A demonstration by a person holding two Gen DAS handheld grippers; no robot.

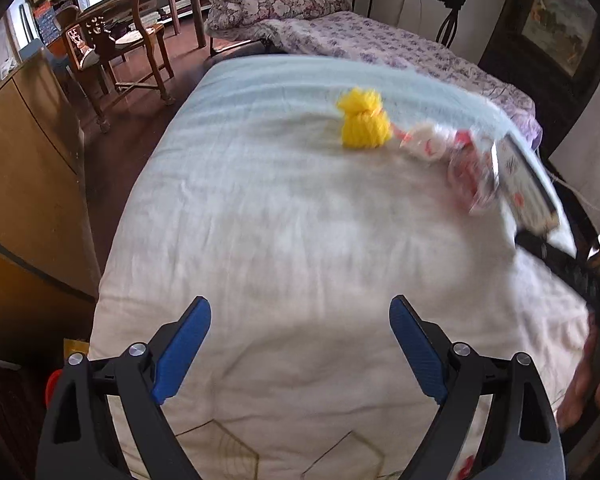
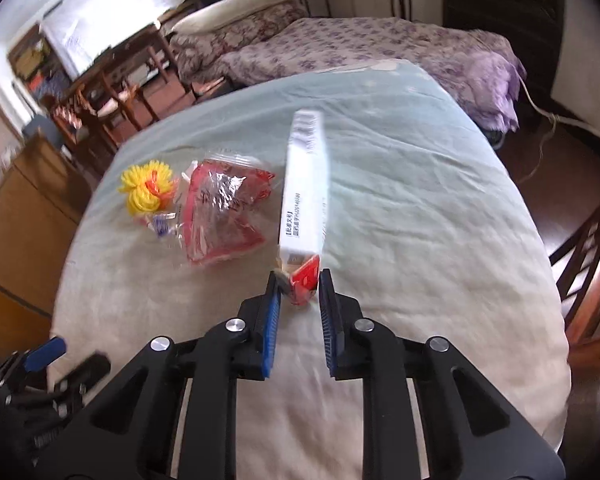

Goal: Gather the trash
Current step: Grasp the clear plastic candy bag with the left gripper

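A long white box (image 2: 304, 184) with a red end lies on the pale bed cover (image 2: 420, 200). My right gripper (image 2: 299, 276) is shut on that red end. Left of the box lie a clear plastic bag with red print (image 2: 220, 216), a small wrapper (image 2: 160, 224) and a yellow frilly bundle (image 2: 148, 188). In the left wrist view the bundle (image 1: 364, 120), the bag (image 1: 472, 172) and the box (image 1: 524, 184) lie far ahead to the right. My left gripper (image 1: 300, 304) hangs open over bare cover (image 1: 280, 220), with nothing between its fingers.
A wooden cabinet (image 1: 28, 160) stands along the bed's left side, with wooden chairs (image 1: 116, 52) and a table behind it. A second bed with a purple flowered cover (image 1: 380, 44) adjoins the far end. A wooden chair (image 2: 588, 264) stands at the right edge.
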